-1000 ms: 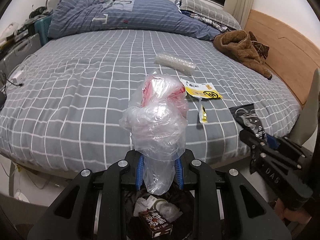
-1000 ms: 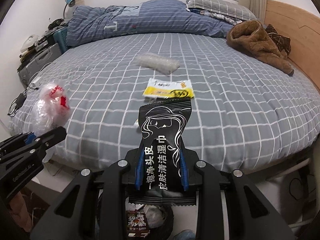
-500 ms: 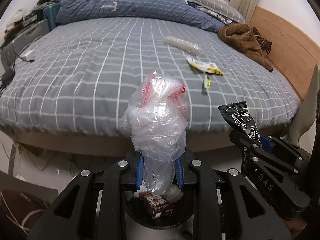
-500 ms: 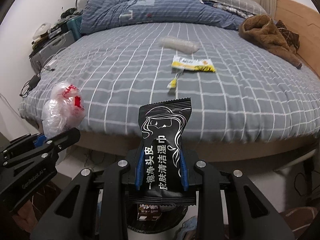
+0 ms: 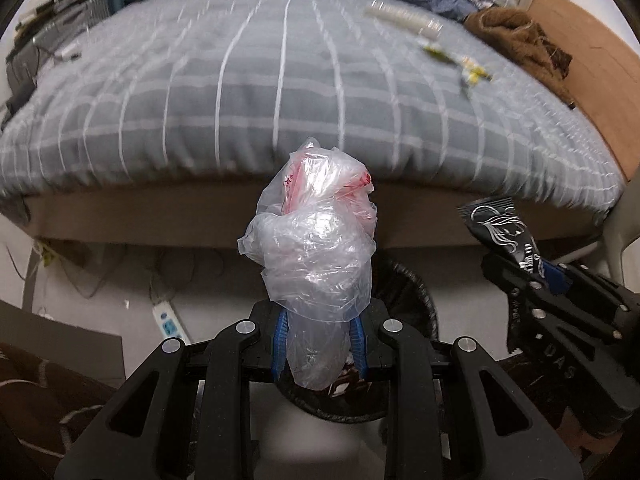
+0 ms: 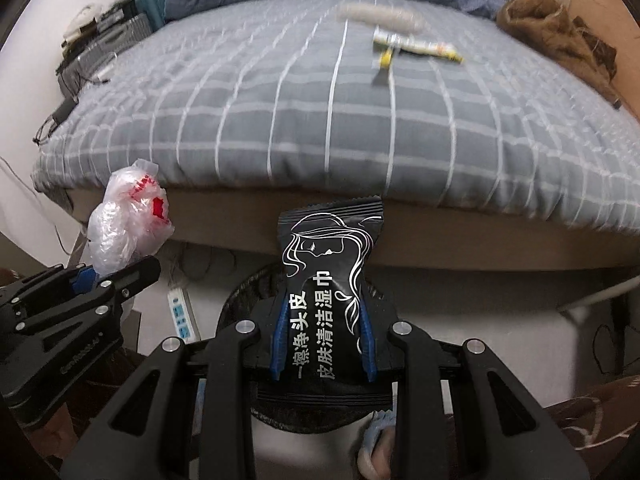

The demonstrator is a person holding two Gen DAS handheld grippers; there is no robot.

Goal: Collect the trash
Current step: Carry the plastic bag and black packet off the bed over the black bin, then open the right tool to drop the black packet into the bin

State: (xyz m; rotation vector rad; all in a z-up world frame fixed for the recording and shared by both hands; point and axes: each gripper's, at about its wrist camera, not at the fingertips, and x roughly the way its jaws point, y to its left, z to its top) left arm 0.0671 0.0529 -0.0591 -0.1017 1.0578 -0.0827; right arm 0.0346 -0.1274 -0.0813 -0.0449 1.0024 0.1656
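Observation:
My left gripper (image 5: pixel 318 344) is shut on a crumpled clear plastic bag (image 5: pixel 316 248) with red print; the bag also shows in the right wrist view (image 6: pixel 128 224). My right gripper (image 6: pixel 324 340) is shut on a black wet-wipe packet (image 6: pixel 328 280), which also shows in the left wrist view (image 5: pixel 500 232). Both hang over a black trash bin (image 5: pixel 416 296), seen too in the right wrist view (image 6: pixel 240 292), on the floor beside the bed. A yellow wrapper (image 6: pixel 416 46) and a clear plastic roll (image 6: pixel 380 16) lie on the bed.
The grey checked bed (image 6: pixel 320 100) fills the view ahead, with a brown garment (image 6: pixel 560 28) at its right. A white power strip (image 6: pixel 180 312) lies on the floor left of the bin. Clutter stands at the far left (image 6: pixel 104 36).
Both grippers have moved back from the bed and down towards the floor, each keeping its hold. The bed edge now stands above the held items and the bin rim shows around them.

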